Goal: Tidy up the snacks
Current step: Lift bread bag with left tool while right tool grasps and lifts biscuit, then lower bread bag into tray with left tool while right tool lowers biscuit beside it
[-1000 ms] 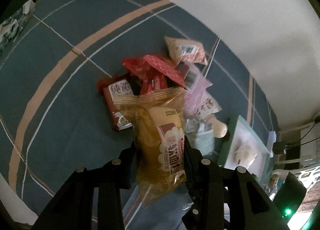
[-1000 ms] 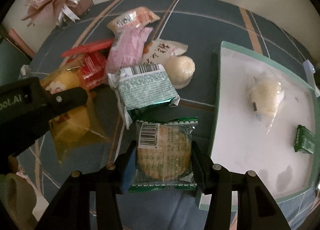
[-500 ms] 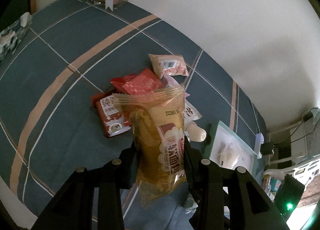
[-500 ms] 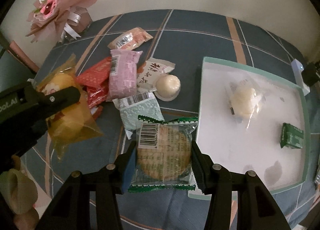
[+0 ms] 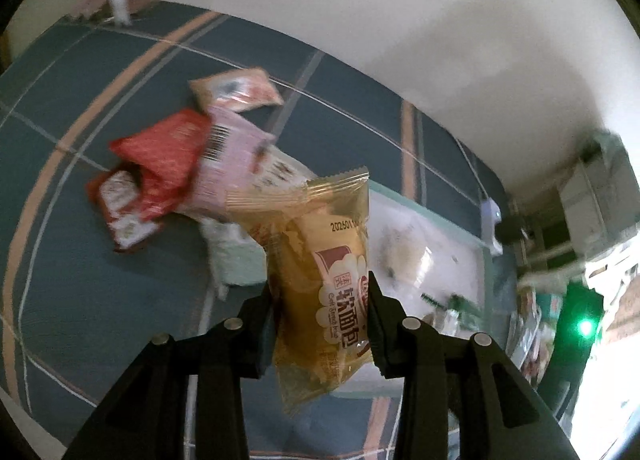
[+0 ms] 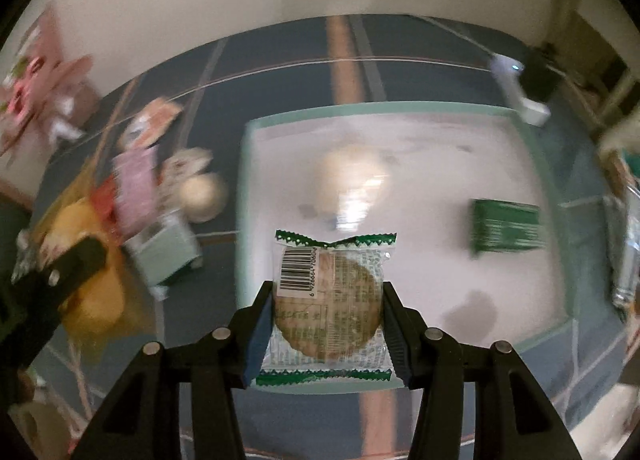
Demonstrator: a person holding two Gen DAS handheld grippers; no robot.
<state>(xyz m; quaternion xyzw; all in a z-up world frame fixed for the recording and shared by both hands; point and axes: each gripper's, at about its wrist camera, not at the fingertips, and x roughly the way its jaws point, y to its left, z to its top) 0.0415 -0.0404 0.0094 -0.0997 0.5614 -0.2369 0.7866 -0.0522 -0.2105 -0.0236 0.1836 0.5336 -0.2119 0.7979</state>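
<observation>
tray (image 6: 560,196): round wrapped bun (image 6: 352,176) + green packet (image 6: 508,226) inside | R gripper (image 6: 327,300) pinching cracker pack (image 6: 327,300) btwn jaws, over tray's near edge | L gripper (image 5: 320,300) pinching bread bag (image 5: 320,280), top sticks out past tips | snack pile (image 5: 180,164) beyond L jaws, left of tray

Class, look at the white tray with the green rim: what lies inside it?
Inside the tray lie a clear-wrapped pale round bun and a small green packet. The held cracker packet hides the tray's near middle.
</observation>
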